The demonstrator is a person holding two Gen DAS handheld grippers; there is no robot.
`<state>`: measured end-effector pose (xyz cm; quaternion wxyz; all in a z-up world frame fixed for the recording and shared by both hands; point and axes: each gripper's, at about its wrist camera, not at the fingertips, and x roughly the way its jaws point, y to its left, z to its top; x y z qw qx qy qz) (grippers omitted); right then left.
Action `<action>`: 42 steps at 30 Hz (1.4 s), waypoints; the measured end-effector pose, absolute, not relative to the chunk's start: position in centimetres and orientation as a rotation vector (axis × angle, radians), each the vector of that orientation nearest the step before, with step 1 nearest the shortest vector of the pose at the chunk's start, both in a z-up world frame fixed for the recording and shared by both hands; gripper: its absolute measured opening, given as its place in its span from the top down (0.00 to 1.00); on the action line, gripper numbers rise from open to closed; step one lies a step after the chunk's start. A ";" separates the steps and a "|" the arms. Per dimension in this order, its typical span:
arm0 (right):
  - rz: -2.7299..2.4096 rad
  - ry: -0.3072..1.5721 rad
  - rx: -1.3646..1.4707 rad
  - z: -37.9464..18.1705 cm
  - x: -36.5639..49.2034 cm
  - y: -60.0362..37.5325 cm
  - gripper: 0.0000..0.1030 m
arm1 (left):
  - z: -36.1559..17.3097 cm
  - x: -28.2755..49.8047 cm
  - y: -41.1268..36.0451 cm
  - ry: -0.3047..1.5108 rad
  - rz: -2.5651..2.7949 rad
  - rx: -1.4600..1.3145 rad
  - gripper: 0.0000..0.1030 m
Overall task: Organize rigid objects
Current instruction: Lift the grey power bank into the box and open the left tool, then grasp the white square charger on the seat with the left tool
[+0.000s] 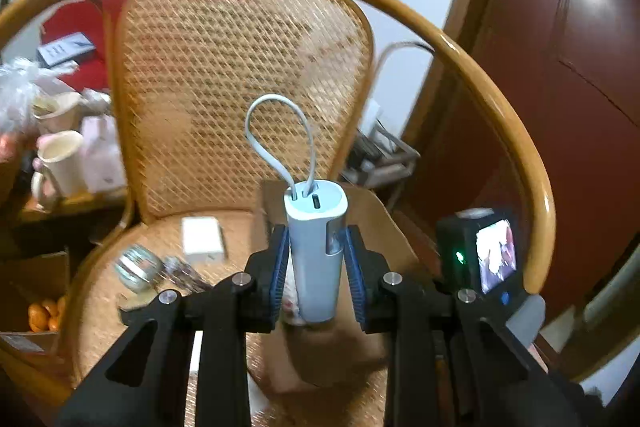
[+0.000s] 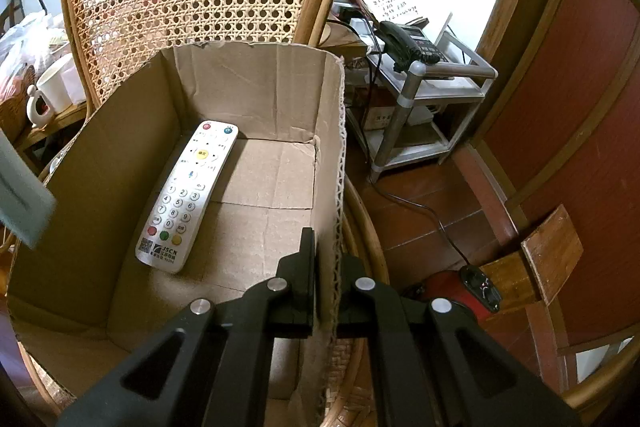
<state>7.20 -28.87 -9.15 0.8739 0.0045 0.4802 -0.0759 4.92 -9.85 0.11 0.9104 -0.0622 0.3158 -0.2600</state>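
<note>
Power bank (image 1: 318,251) stands upright, long axis along the left gripper (image 1: 316,269) whose blue pads clamp it above the chair seat. Right gripper (image 2: 326,287) pinches the cardboard box (image 2: 336,163) wall; remote control (image 2: 184,195) lies inside.

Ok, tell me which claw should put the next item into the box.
Left. The left claw already grips the power bank, while the right claw is clamped on the cardboard box wall, steadying it.

A cane-backed rattan chair (image 1: 240,75) fills the view. Left of it stands a cream mug (image 1: 56,163); a black telephone (image 2: 408,43) sits on a metal shelf (image 2: 436,99) to the right.
</note>
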 end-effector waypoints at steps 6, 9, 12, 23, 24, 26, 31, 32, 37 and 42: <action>-0.157 1.003 0.005 -9.2 7.2 -28.7 0.94 | -1.8 4.6 -12.6 0.733 -0.527 -0.022 0.74; -0.158 1.003 0.006 -9.2 7.2 -28.7 0.94 | -2.9 4.9 -13.1 0.793 -0.517 0.001 0.74; -0.157 1.003 0.005 -9.2 7.2 -28.7 0.94 | -3.9 5.1 -13.4 0.830 -0.509 0.029 0.74; -0.156 1.012 0.007 -9.4 7.3 -28.6 0.94 | -3.0 4.8 -12.9 0.780 -0.476 0.104 0.72; -0.156 1.012 0.007 -9.4 7.3 -28.6 0.94 | -3.0 4.9 -12.6 0.793 -0.473 0.097 0.71; -0.157 1.013 0.006 -9.4 7.4 -28.6 0.94 | -3.1 5.3 -12.0 0.814 -0.460 0.086 0.68; -0.159 1.016 0.005 -9.4 7.5 -28.6 0.94 | -2.8 5.6 -10.0 0.792 -0.362 0.081 0.22; -0.159 1.016 0.006 -9.4 7.5 -28.6 0.94 | -2.7 5.7 -9.5 0.785 -0.342 0.080 0.20; -0.160 1.016 0.006 -9.4 7.5 -28.5 0.94 | -3.6 7.6 -6.8 0.827 -0.204 0.060 0.04; -0.159 1.015 0.005 -9.4 7.5 -28.6 0.94 | -5.9 10.6 -4.1 0.919 -0.115 0.036 0.04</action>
